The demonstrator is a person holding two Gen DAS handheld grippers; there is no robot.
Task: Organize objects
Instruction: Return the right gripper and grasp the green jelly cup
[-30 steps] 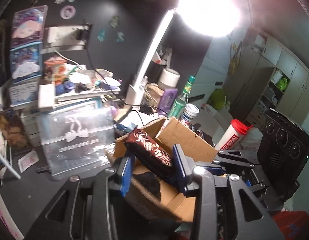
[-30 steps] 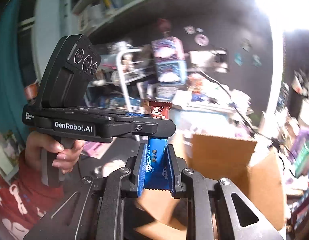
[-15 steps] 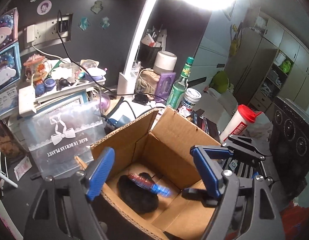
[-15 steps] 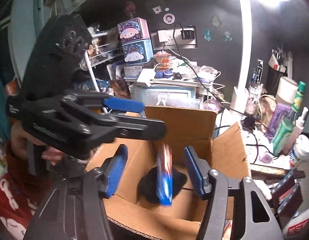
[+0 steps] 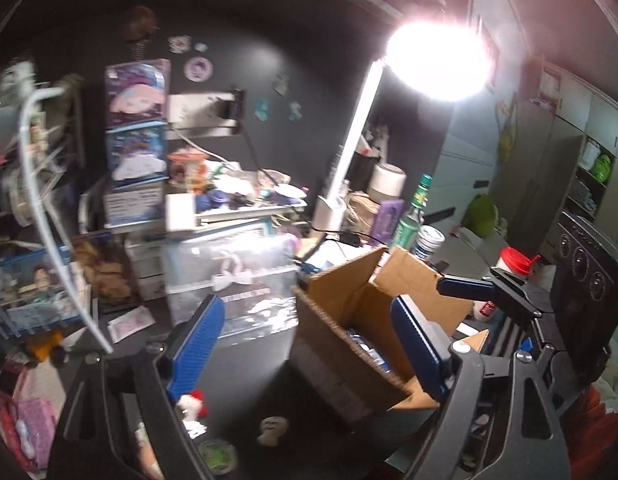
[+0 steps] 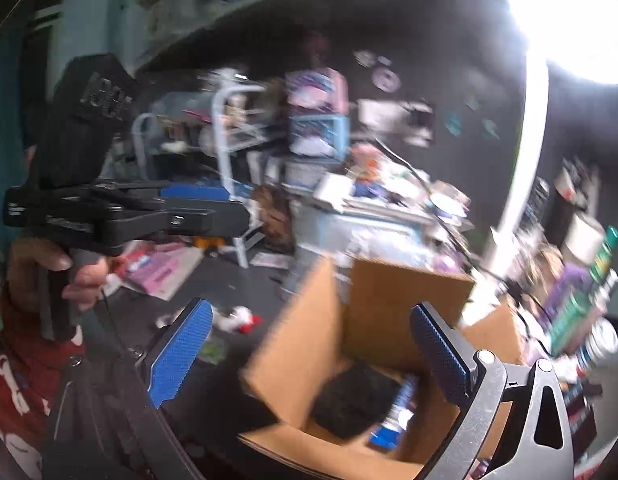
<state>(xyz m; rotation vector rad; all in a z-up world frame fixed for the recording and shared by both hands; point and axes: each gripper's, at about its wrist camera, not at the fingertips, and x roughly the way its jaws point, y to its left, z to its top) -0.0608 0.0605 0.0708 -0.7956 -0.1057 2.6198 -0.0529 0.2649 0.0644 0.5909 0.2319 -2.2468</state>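
An open cardboard box (image 5: pixel 341 320) (image 6: pixel 377 304) stands on the dark desk. Inside it lie a black lump (image 6: pixel 353 400) and a blue snack packet (image 6: pixel 401 404) (image 5: pixel 365 350). My left gripper (image 5: pixel 305 344) hovers near the box's left front corner, its jaws opening with nothing between the blue pads. My right gripper (image 6: pixel 311 354) hangs over the box's left wall, its jaws also opening and empty. In the right wrist view a hand (image 6: pixel 69 272) with a red sleeve holds the left gripper (image 6: pixel 197 216) to the left of the box.
A small white and red toy (image 5: pixel 193 400) (image 6: pixel 239 320), a pale figurine (image 5: pixel 273 430) and a green disc (image 5: pixel 217 452) lie on the desk (image 5: pixel 249 380) in front. A clear plastic bag (image 5: pixel 237 276), a lamp post (image 5: pixel 353 140), a green bottle (image 5: pixel 413 216) and cluttered shelves stand behind.
The left jaws released a dark brown packet and the right jaws a blue packet over the box. Both pairs of jaws spread wide, and both views swung left, away from the box.
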